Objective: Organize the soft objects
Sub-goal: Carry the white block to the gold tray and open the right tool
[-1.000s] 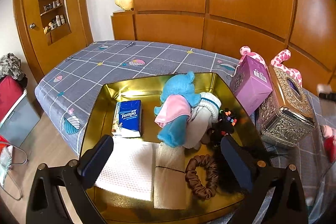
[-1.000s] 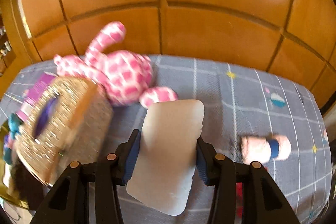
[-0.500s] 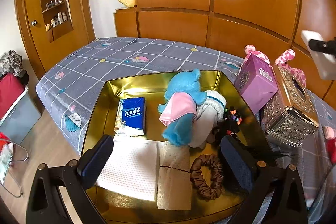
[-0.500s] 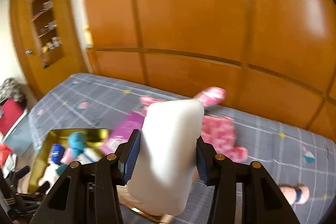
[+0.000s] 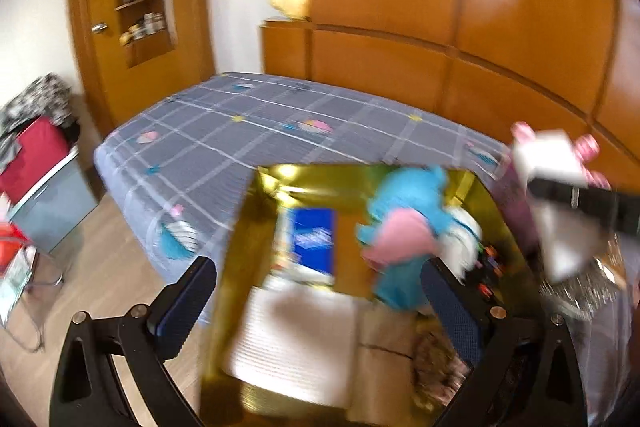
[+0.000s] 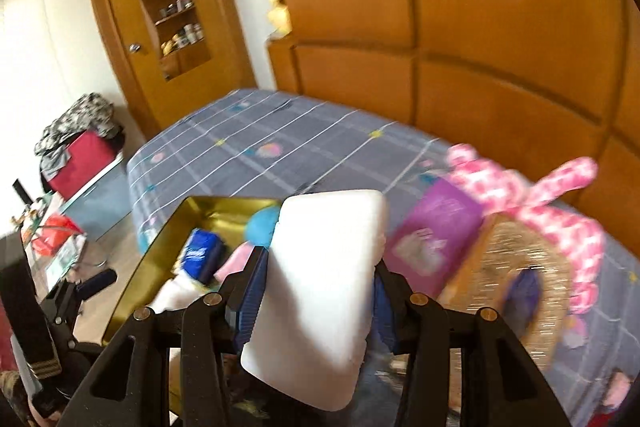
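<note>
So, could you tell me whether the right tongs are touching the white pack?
Touching: the right wrist view shows both blue pads of the right tongs pressed against the sides of the white pack.

Your left gripper (image 5: 318, 303) and right gripper (image 6: 318, 301), black angular frames, brass screws, ribbed blue pads (image 6: 252, 301), your dark gold-striped sleeve (image 6: 28, 339)

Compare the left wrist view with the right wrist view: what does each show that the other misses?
Only the left wrist view shows the white towel in the gold tray, framed by the open, empty left claw. Only the right wrist view shows the right claw shut on the white sponge block. Both show the blue tissue pack and blue plush.
</note>
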The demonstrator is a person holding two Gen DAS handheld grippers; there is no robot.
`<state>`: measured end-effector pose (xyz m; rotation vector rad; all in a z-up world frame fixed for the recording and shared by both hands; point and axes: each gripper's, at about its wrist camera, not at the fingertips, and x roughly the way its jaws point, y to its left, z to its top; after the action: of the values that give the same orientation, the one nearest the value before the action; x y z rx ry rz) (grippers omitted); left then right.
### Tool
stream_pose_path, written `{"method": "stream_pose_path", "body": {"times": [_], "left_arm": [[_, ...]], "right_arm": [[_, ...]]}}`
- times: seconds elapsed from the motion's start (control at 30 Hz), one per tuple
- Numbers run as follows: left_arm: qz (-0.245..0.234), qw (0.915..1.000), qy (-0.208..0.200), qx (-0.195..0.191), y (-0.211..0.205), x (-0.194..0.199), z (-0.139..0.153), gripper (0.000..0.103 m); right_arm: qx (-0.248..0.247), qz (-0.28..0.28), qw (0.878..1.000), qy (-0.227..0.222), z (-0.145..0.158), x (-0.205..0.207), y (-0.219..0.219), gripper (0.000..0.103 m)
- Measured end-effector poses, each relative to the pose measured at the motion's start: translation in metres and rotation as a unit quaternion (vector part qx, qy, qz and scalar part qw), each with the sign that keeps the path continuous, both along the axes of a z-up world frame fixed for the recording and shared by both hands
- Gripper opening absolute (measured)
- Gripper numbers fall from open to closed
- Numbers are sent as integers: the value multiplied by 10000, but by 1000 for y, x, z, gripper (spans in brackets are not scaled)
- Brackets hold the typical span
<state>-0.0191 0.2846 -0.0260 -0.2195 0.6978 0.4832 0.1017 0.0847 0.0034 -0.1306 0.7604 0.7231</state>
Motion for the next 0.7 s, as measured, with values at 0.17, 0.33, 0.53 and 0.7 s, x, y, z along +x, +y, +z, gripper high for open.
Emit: {"method": "stream_pose_path", "body": {"times": [0.17,0.33,0.53,0.7], "left_arm": [[666,9975,-153,-155,44,-10,7,102],[985,9947,-244,-174,67,-18,12,102],[1014,9944,-215,-228,71,-18,9,102],[839,9962,-199,-156,59,-14,10,102]], "right_arm": [[32,432,9986,316,-23,-7,45,48],[77,748,9950,661,-45,-11,90,53],[244,716,9900,1192,-63,-6,110,70],[488,603,9895,1223,-55,-6,93,75]]}}
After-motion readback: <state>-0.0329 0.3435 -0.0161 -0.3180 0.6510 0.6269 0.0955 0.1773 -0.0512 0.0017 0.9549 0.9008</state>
